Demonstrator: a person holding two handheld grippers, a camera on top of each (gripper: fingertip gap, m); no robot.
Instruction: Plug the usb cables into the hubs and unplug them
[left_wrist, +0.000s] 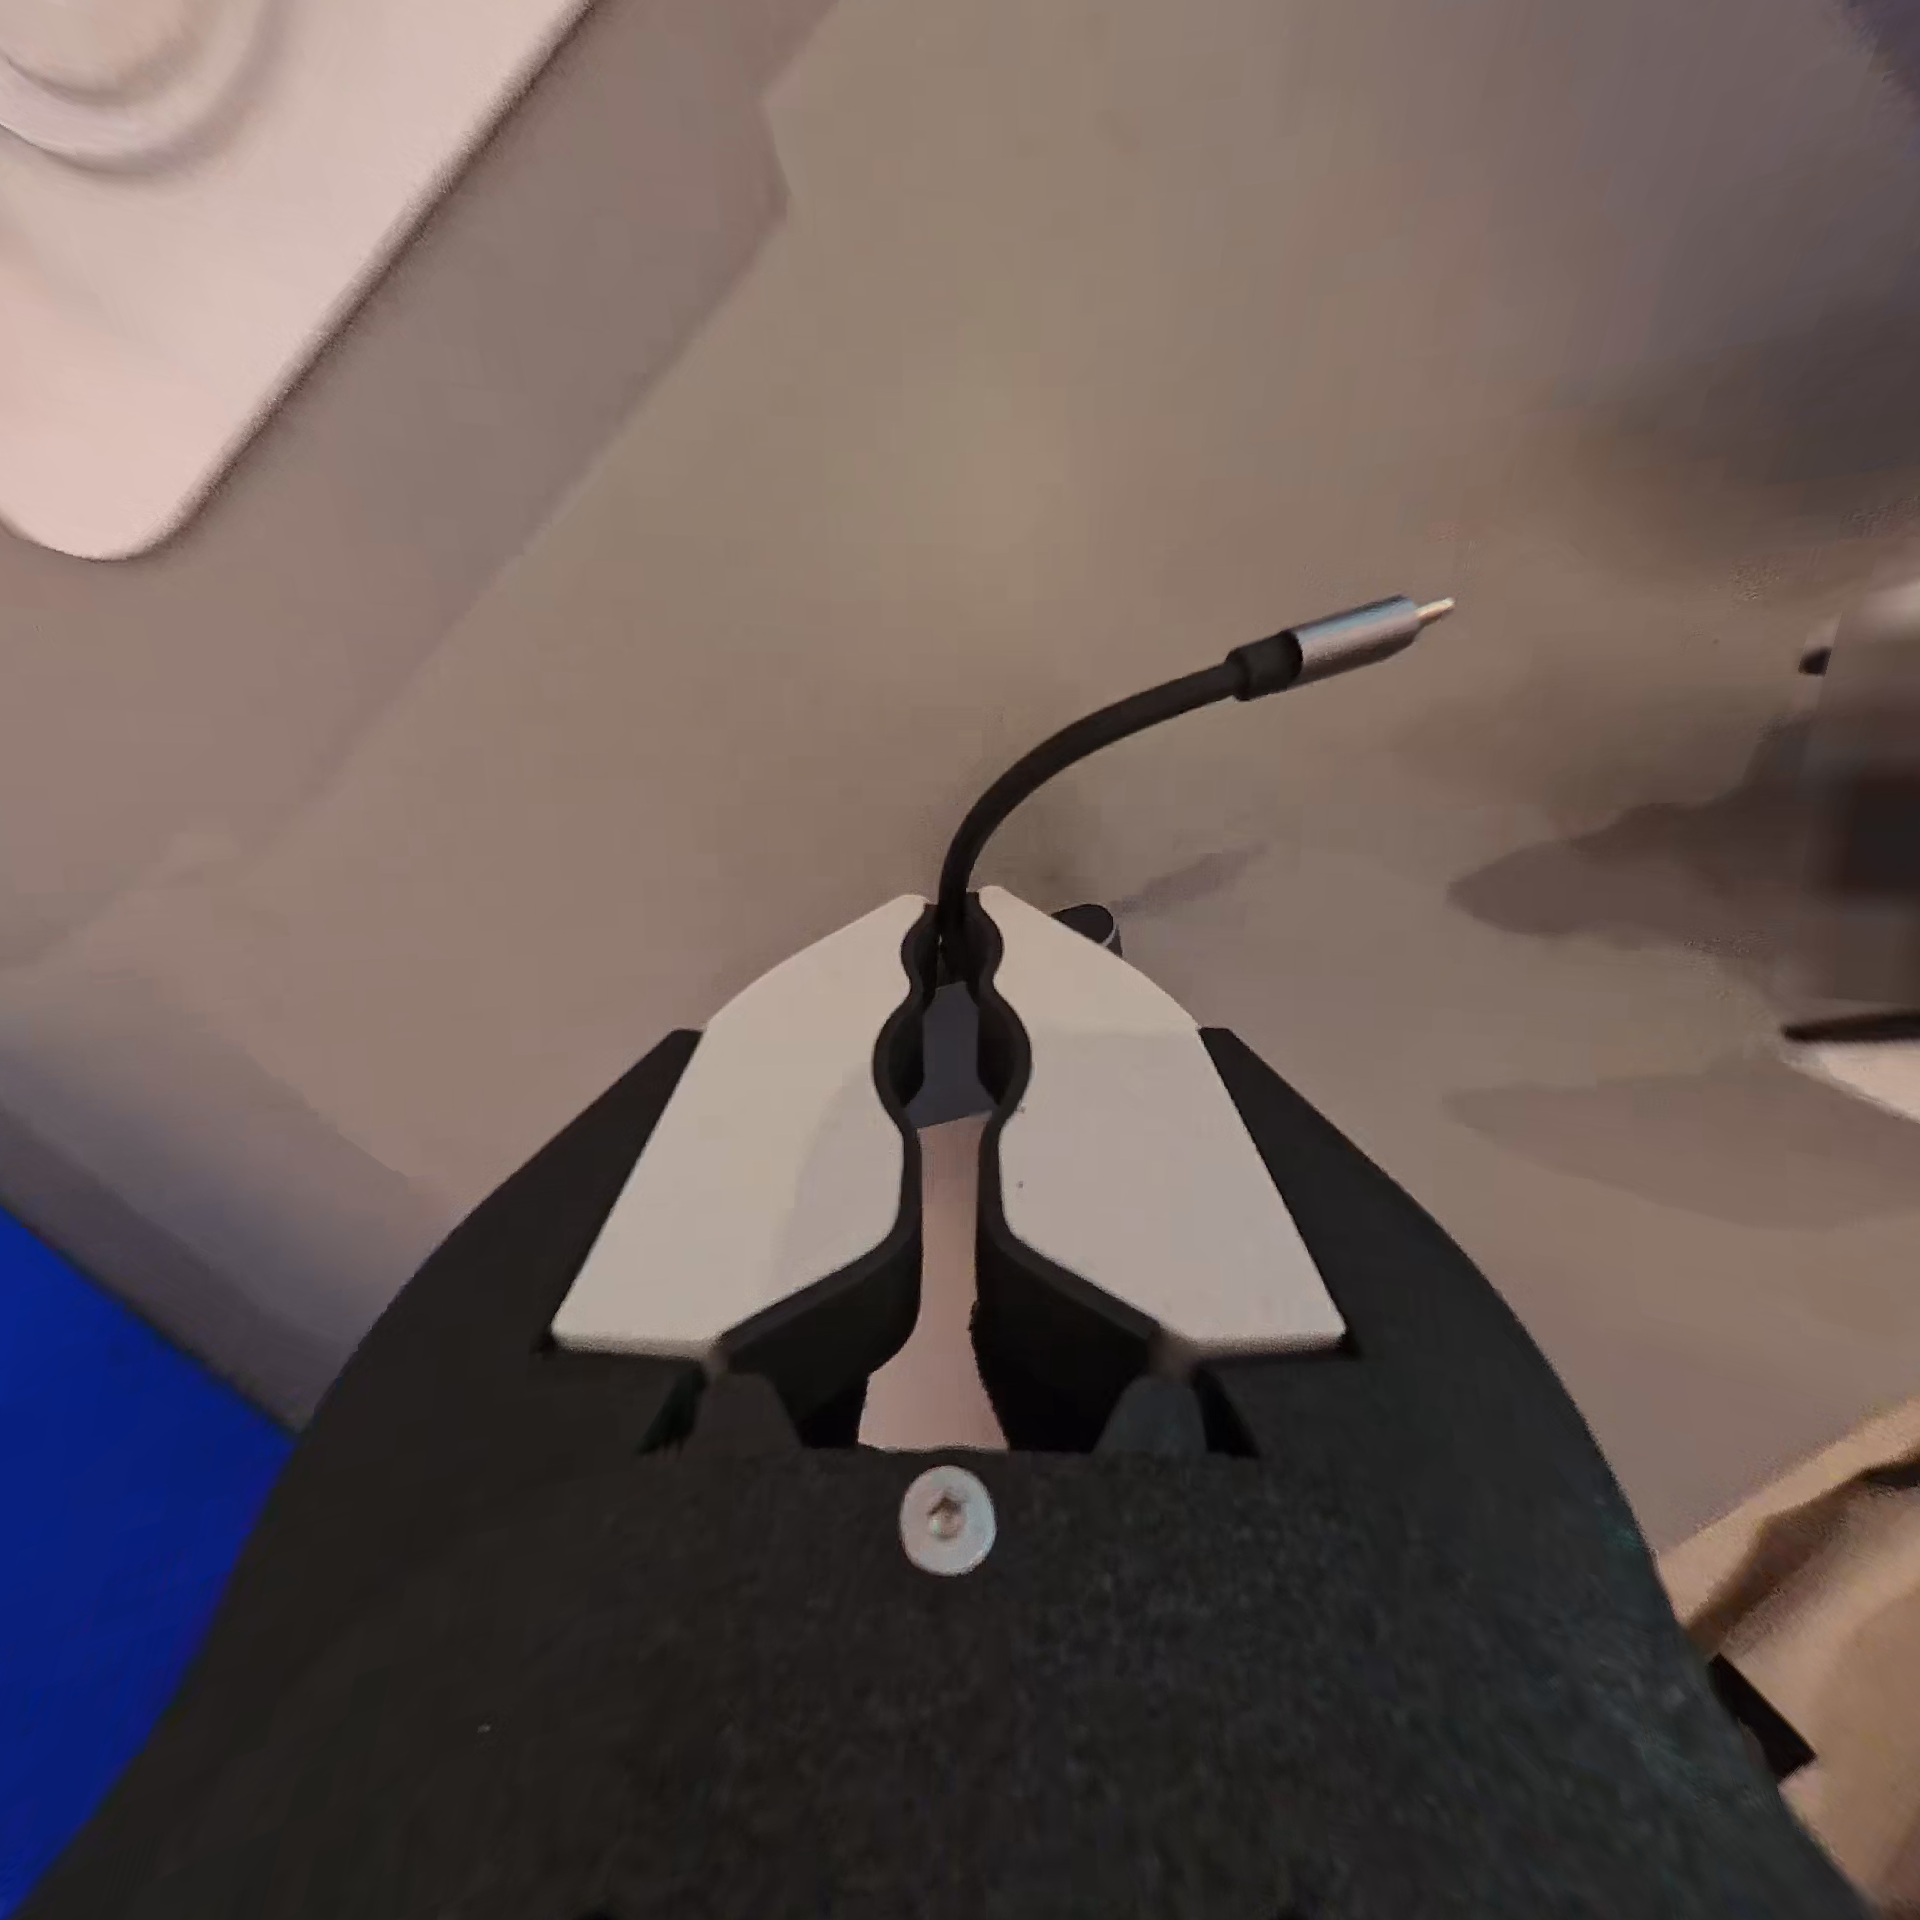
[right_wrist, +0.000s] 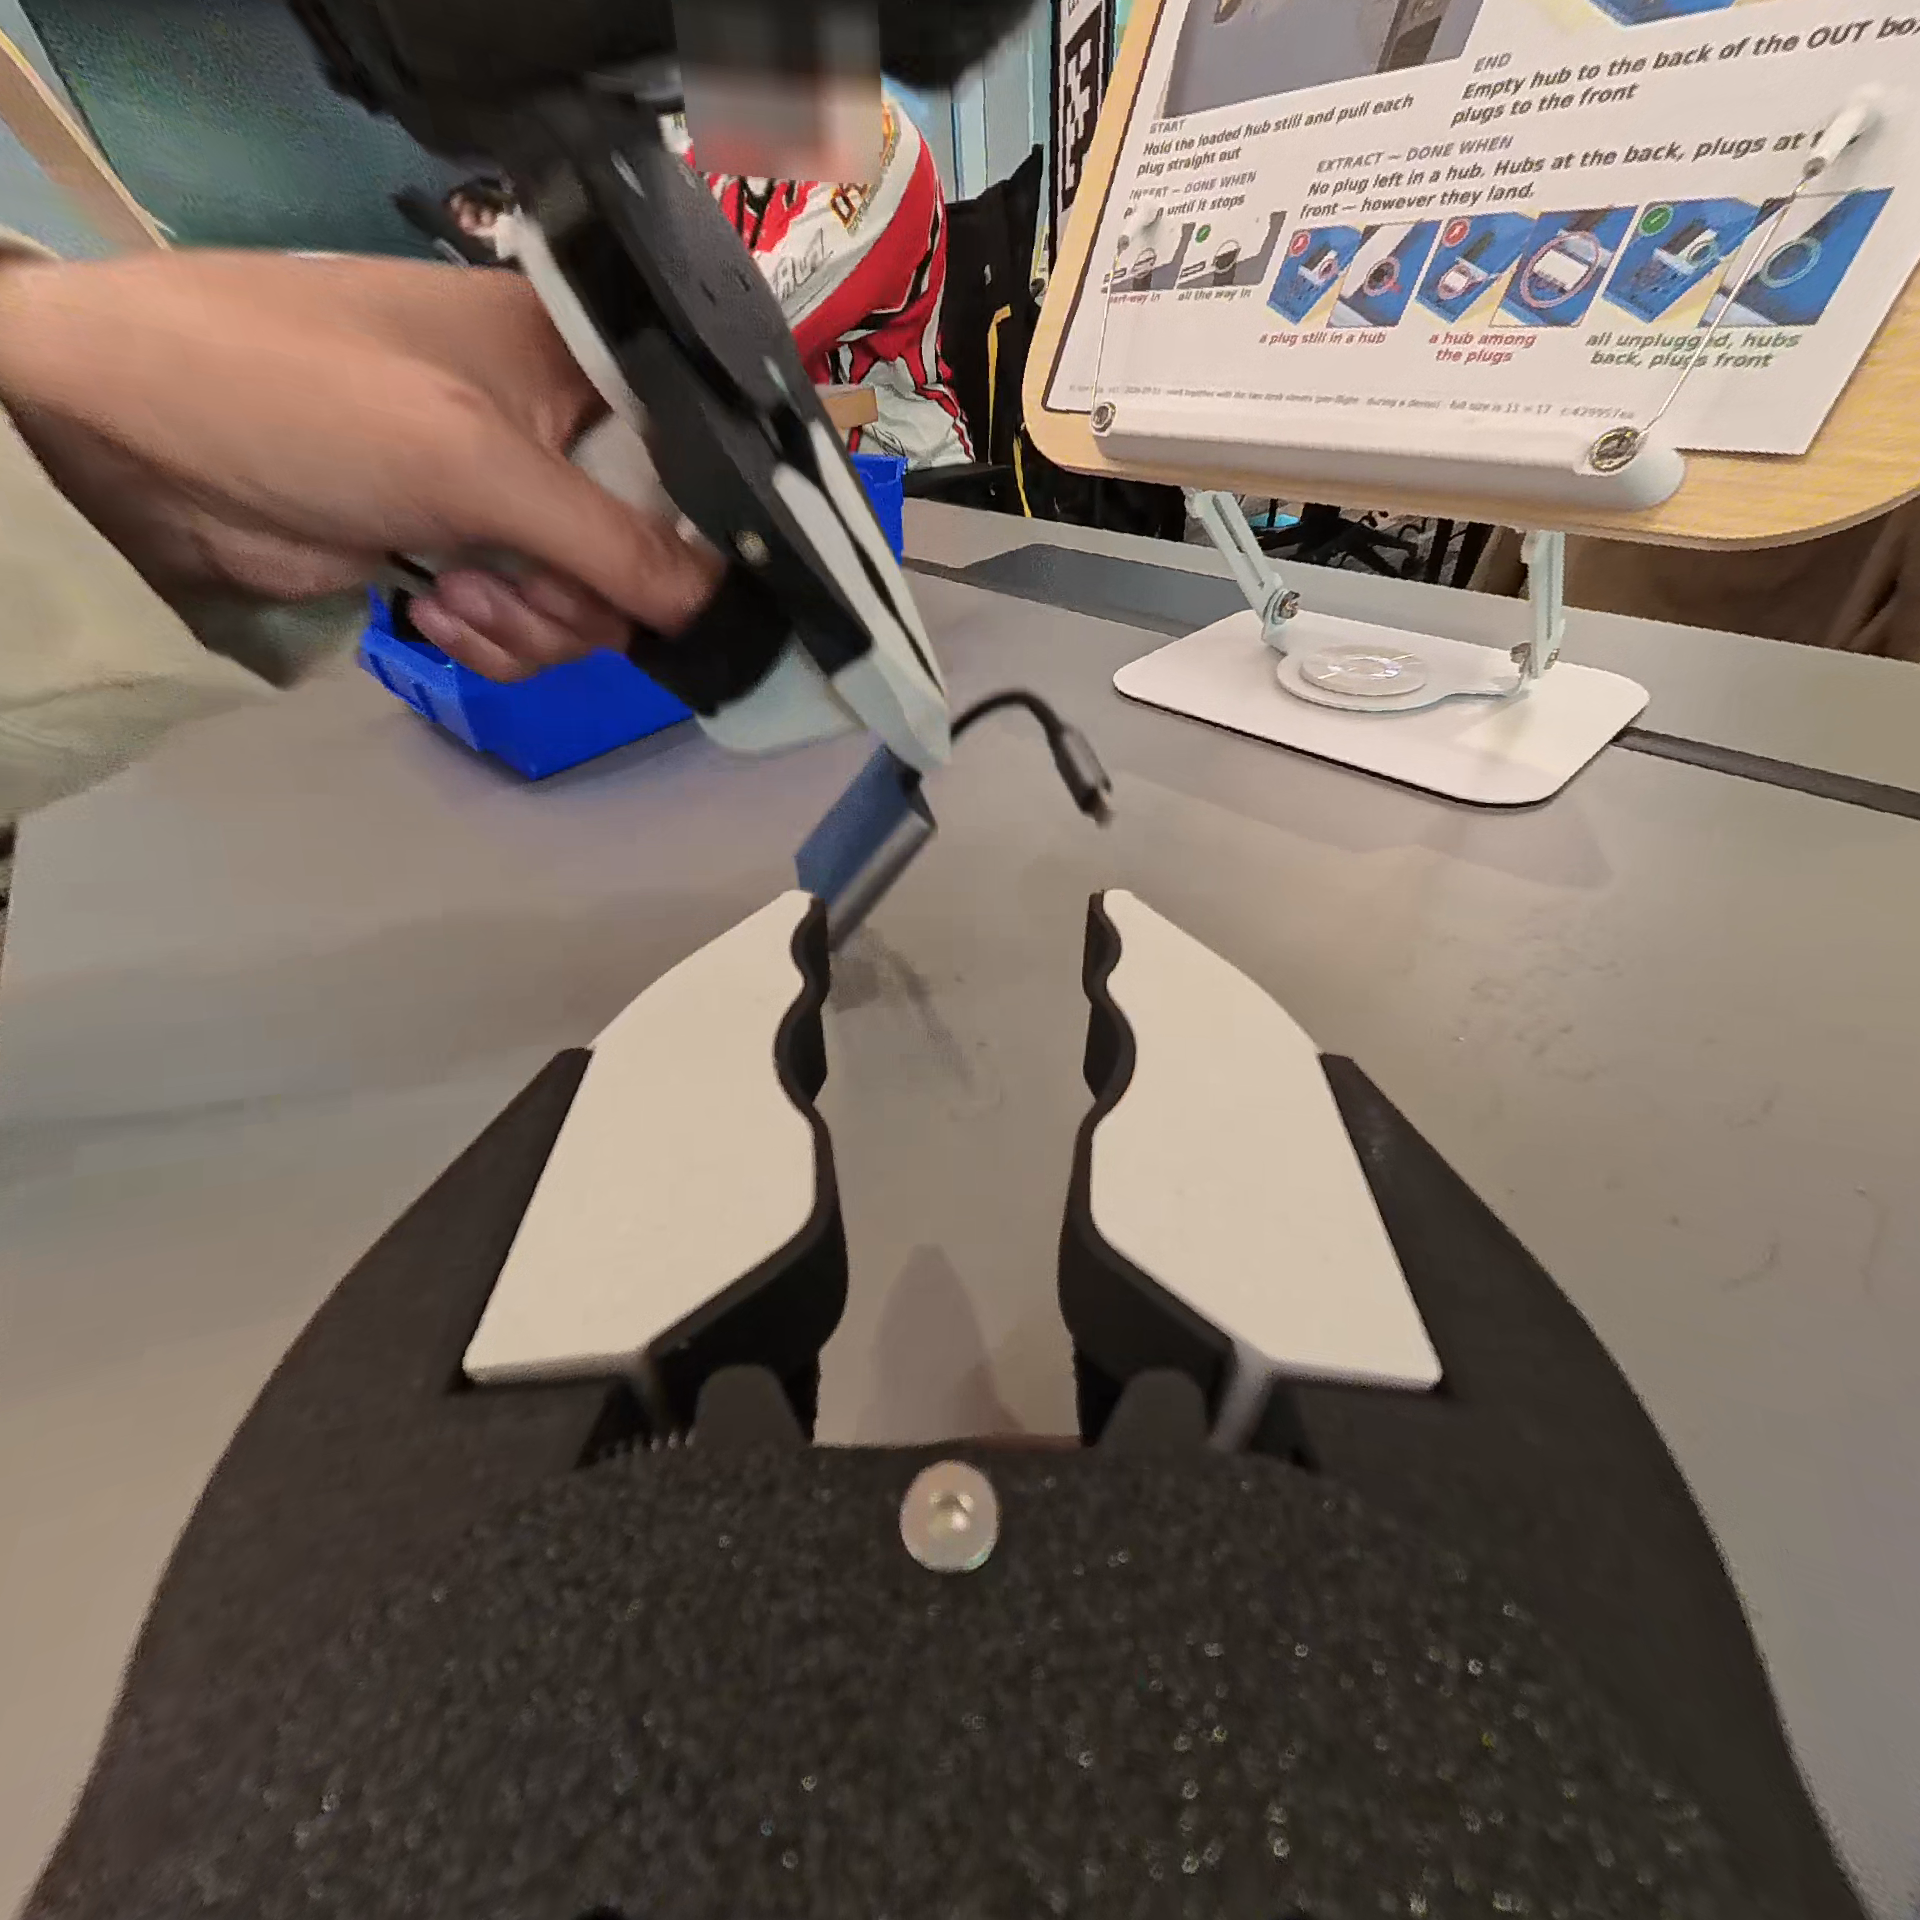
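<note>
Left tool (right_wrist: 914, 727): held in a person's hand (right_wrist: 343, 468), pitched steeply down toward the grey table (right_wrist: 1455, 1039), its white fingers clenched on a grey USB hub (right_wrist: 868, 842) at the cable end. Hub: hangs tilted below the fingertips, its lower end close to the table; whether it touches cannot be told. Hub's short black cable (left_wrist: 1049, 769): arcs up and rightward, ending in a free metal plug (left_wrist: 1361, 629) in the air. Right tool (right_wrist: 956, 914): released, fingers spread wide, nothing between them, low over the table just beside the hub's lower end. Blue bin (right_wrist: 540, 717): behind the hand. White stand (right_wrist: 1382, 707) with instruction sheet (right_wrist: 1507, 208): far right.
</note>
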